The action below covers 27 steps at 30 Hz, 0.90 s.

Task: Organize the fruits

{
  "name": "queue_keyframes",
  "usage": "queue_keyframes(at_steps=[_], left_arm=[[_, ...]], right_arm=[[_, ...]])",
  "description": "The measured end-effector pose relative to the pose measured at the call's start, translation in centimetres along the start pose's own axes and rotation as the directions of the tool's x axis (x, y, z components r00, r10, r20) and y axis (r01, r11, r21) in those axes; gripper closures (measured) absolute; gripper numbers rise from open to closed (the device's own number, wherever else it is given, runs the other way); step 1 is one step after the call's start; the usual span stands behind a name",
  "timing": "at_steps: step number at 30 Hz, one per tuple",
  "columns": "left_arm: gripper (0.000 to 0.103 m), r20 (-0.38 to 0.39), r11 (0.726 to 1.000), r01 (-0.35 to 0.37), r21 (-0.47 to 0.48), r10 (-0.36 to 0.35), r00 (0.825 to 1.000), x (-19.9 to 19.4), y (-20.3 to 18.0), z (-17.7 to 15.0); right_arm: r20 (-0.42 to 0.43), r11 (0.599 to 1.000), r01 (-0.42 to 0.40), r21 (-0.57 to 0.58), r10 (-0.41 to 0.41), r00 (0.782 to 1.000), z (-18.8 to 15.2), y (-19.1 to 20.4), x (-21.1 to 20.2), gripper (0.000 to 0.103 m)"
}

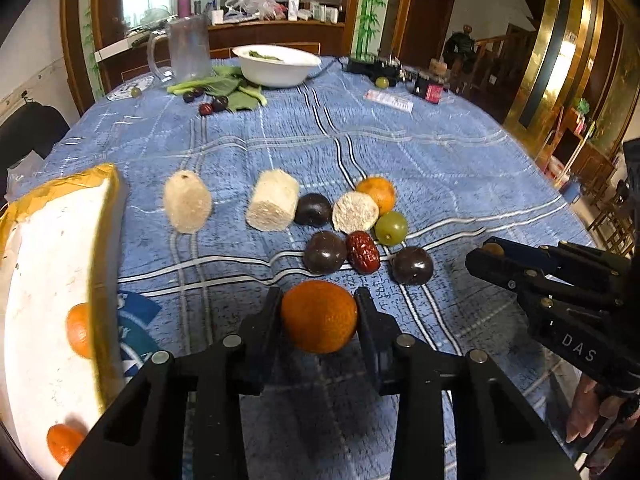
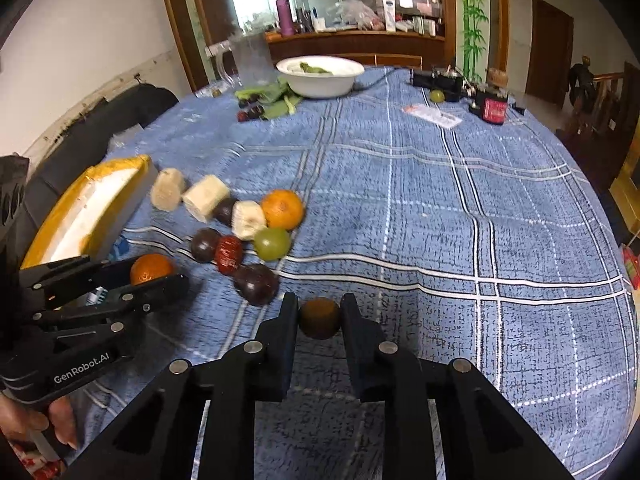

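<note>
Left tongs (image 1: 318, 312) grip mandarin (image 1: 319, 316) across its middle; right tongs (image 2: 320, 316) grip small brown fruit (image 2: 319, 317). Both probably light, soft-skinned: squeeze gently.

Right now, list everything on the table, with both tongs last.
Oranges: four, orange; one in the left tongs, one in the pile, two in the tray.
Tray: one, white with yellow rim, left edge.
Dark plums: three, purple-black, in the pile; a few more by the far greens.
Red date: one, dark red, mid pile.
Green grape: one, pile's right side.
Pale chunks: three, beige, in a row.
Small brown fruit: one, in the right tongs.
Bowl: one, white, far side.
Pitcher: one, clear, far left.
Left tongs: black, shut on an orange.
Right tongs: black, shut on the brown fruit.
</note>
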<state>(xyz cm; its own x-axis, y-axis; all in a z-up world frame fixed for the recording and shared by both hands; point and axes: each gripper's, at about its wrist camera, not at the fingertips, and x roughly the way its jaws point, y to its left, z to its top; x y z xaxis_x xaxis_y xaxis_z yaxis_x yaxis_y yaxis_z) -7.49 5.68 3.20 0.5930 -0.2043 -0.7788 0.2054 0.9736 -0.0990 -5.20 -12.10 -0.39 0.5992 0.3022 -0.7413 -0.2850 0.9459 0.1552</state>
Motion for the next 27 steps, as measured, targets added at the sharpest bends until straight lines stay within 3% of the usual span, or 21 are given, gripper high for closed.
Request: queue_keyframes(at_steps=[5, 9, 14, 18, 21, 24, 27], left_arm=[[0.068, 0.039, 0.995, 0.032, -0.097, -0.028, 0.999, -2.5, 2.8, -0.4], [0.068, 0.061, 0.981, 0.014, -0.191, -0.002, 0.998, -4.2, 6.2, -1.0], [0.068, 0.078, 0.945, -0.053, -0.323, 0.082, 0.994, -6.4, 11.8, -2.1], [0.068, 0.081, 0.9, -0.143, -0.411, 0.192, 0.978, -8.1, 16.1, -3.4], [0.068, 0.078, 0.864, -0.169, -0.474, 0.232, 0.97, -9.0, 19.0, -4.5], [0.068, 0.056, 0.836, -0.221, -0.502, 0.287, 0.956, -9.2, 20.7, -5.1], [0.068, 0.038, 0.826, -0.285, -0.486, 0.347, 0.937, -9.3, 21.2, -5.5]], right_arm=[[0.045, 1.0, -0.022, -0.015, 0.023, 0.999, 0.3, 1.4, -1.9, 0.08], [0.063, 0.998, -0.039, -0.051, 0.042, 0.997, 0.6, 3.5, -3.0, 0.08], [0.05, 0.99, -0.105, -0.095, 0.11, 0.993, 1.1, 7.0, -3.1, 0.08], [0.016, 0.975, -0.167, -0.148, 0.172, 0.985, 1.4, 10.9, -2.3, 0.08], [-0.007, 0.959, -0.205, -0.197, 0.207, 0.978, 1.5, 14.1, -1.6, 0.079], [-0.028, 0.939, -0.239, -0.247, 0.24, 0.97, 1.8, 17.5, -0.9, 0.079], [-0.052, 0.918, -0.266, -0.293, 0.262, 0.964, 2.0, 20.9, 0.2, 0.079]])
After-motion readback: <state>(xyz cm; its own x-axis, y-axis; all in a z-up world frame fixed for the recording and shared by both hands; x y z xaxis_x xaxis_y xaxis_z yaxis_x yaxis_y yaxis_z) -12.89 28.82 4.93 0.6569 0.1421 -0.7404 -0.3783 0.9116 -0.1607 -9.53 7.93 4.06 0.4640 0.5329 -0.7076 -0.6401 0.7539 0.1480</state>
